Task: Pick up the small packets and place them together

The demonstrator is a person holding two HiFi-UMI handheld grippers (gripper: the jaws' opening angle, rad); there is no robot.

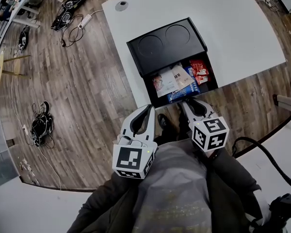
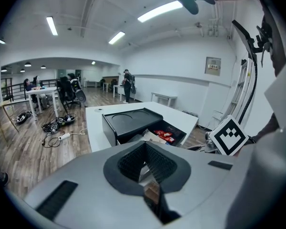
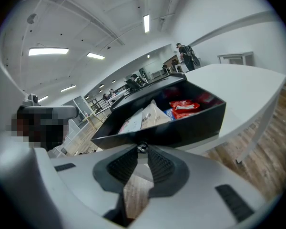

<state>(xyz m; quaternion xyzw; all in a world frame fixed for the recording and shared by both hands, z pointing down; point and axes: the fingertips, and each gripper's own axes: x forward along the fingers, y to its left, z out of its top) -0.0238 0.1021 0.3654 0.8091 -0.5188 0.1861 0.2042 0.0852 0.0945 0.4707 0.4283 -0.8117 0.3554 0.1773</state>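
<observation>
Right gripper view has the right gripper [image 3: 141, 149] with its jaws a narrow way apart and no packet between them, the tips just at the front wall of the black case [image 3: 195, 125]; a small shiny bit sits at the tips, too small to name. It seems poised there as the nearer tool for the first reach. The left gripper [image 2: 144, 146] has its jaws pressed together on nothing and hangs further from the case, over the floor in the head view, likely waiting its turn. Beyond the wall the small packets [image 3: 152, 114] lie loose in the open compartment: white ones leaning at the middle, red packets [image 3: 185, 107] to their right, a blue packet [image 1: 181, 94] at the front. The case stands at the near edge of the white counter [image 1: 233, 33], which keeps them within easy reach; none has yet been gathered
</observation>
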